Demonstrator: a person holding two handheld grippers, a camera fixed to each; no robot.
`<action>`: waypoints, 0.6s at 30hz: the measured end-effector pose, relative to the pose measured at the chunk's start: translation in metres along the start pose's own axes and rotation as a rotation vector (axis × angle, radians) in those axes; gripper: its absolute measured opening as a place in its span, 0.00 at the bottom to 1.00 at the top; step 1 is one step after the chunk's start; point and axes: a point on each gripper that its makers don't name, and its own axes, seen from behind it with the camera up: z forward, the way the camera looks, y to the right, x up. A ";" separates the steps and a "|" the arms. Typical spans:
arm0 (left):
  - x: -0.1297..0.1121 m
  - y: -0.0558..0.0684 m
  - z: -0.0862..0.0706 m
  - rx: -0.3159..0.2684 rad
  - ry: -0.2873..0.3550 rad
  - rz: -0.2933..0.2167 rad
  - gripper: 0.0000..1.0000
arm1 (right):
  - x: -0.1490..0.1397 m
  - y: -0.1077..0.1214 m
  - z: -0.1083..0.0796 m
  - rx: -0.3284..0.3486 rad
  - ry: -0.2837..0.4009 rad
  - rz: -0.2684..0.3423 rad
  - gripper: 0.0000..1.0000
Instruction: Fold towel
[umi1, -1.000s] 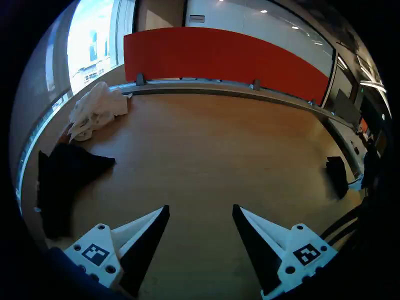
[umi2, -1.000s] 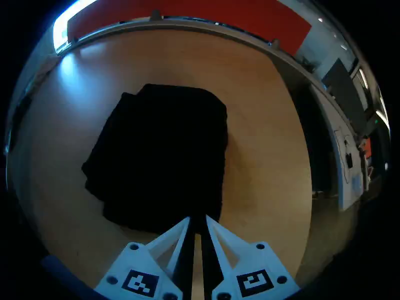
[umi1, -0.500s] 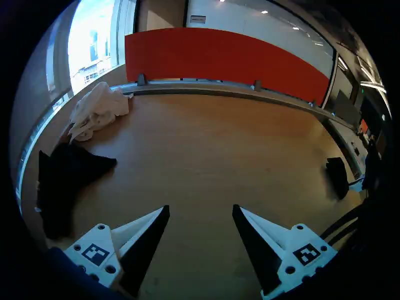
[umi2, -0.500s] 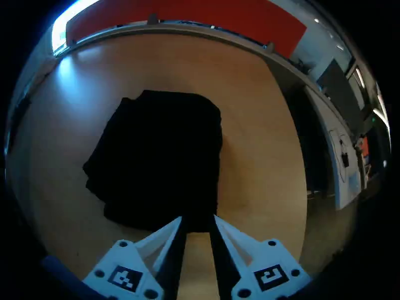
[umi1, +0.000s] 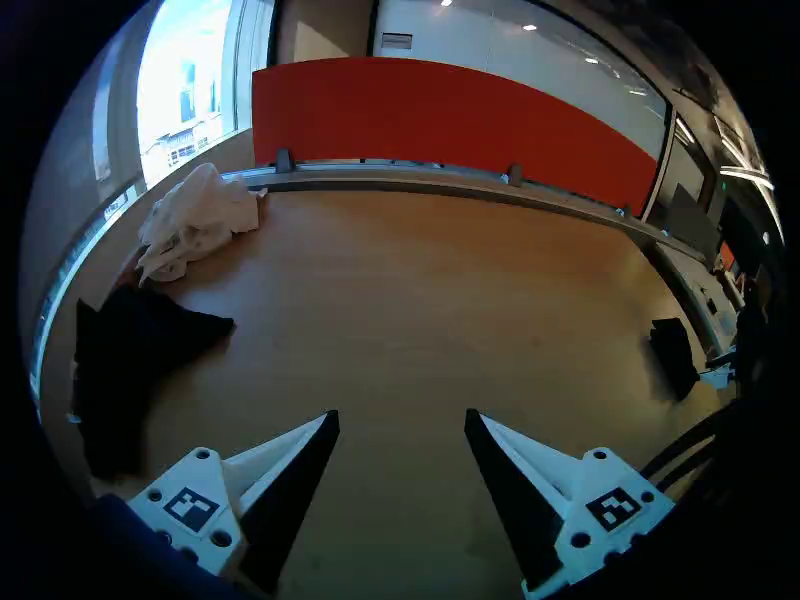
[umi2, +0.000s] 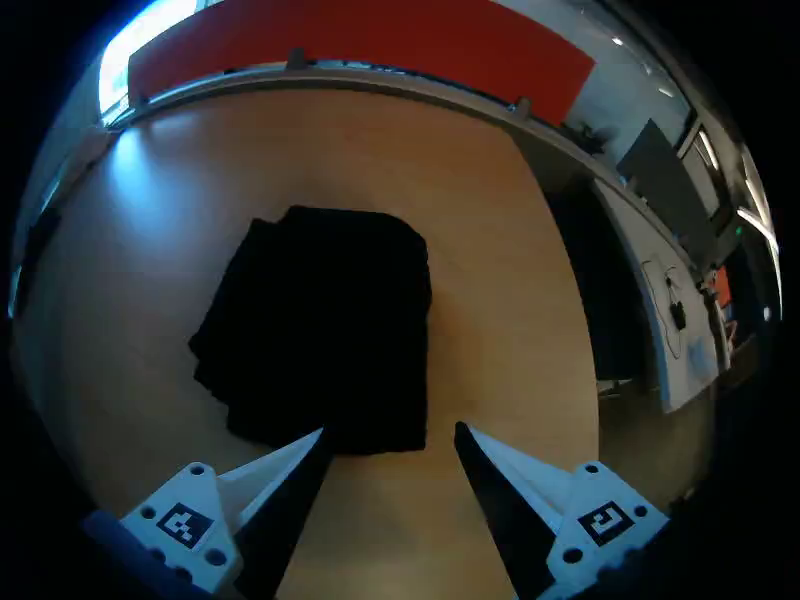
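Towel (umi2: 320, 330) – where's it at?
— Black, folded to a rough rectangle, flat on the wood table (umi2: 500, 330), mid-frame in the right gripper view. Layer edges sit stepped on its left side.
— Grippers?
— Right gripper (umi2: 390, 438) is spread wide, gripping nothing, right at the towel's near edge. One fingertip (umi2: 295, 465) overlaps that edge; can't tell if it touches. Left gripper (umi1: 400, 415) is also spread wide, over bare table w/ nothing btwn the fingers, well apart from any cloth.
— So what goes wrong from here?
— IMO the main risk: that near fingertip snags the top layer on any move fwd or sideways, and the fold peels open. Nothing pins the stack, and the wood looks slick, so a nudge prob. slides it & skews it.
— And if another fold's wanted?
— A shallow pinch grabs only the top layer, not the full stack, so it lifts uneven. Black on black, layers are hard to read, so it's easy to misjudge.
— Other stuff nearby?
— White cloth (umi1: 195, 215) and a dark cloth (umi1: 130, 360) at the table's left side in the left gripper view. Well apart, so low mix-up risk.
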 end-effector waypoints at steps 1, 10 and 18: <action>0.000 0.000 0.000 -0.002 0.001 0.000 0.93 | 0.001 -0.001 -0.002 -0.001 0.006 0.000 0.96; 0.006 0.001 0.000 -0.013 0.018 0.001 0.93 | 0.014 -0.009 -0.018 -0.004 0.064 0.013 1.00; 0.013 -0.001 0.000 -0.013 0.037 0.005 0.93 | 0.043 -0.022 -0.039 -0.004 0.177 0.037 1.00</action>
